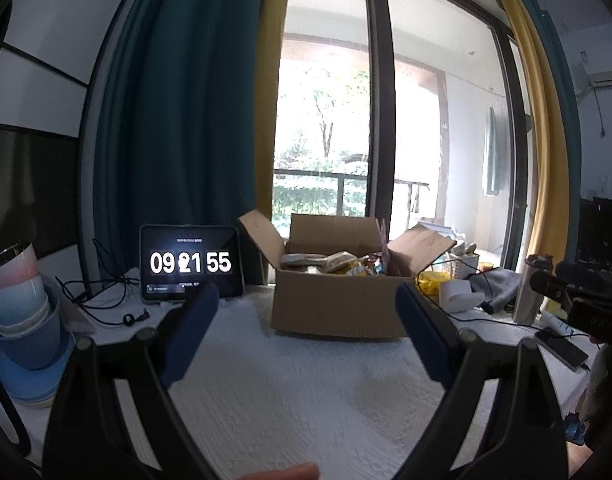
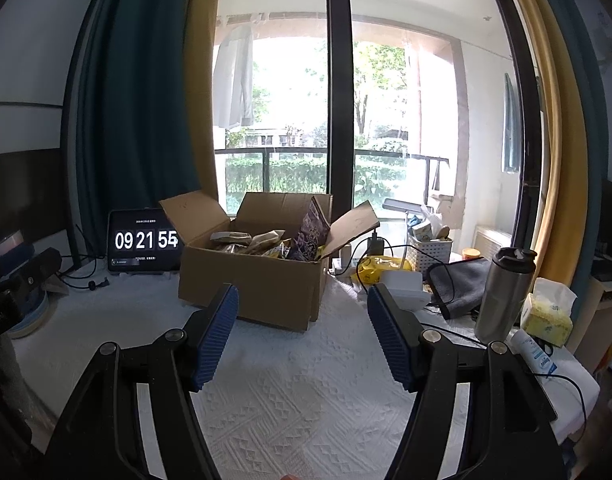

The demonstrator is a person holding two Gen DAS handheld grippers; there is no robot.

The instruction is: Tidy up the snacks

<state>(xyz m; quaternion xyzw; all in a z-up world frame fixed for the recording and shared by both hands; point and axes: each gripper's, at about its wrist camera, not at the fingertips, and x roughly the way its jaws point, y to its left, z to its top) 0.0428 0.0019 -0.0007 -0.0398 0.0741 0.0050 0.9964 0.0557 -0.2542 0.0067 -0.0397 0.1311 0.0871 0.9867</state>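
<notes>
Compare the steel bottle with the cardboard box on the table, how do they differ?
The steel bottle is shiny metal with a dark lid; the cardboard box is dull brown. The bottle is tall, narrow and closed; the box is wide and low, with its flaps spread open and snack packets showing inside. The bottle stands near the table's right edge; the box sits mid-table, toward the window. Both stand upright on the white tablecloth.

Ahead of me the brown cardboard box [image 2: 250, 280] sits at the table's far edge by the window, all flaps open. Snacks [image 2: 266, 246] fill it: tan and yellow packets lying flat, one dark purple bag [image 2: 312, 232] standing upright.
</notes>
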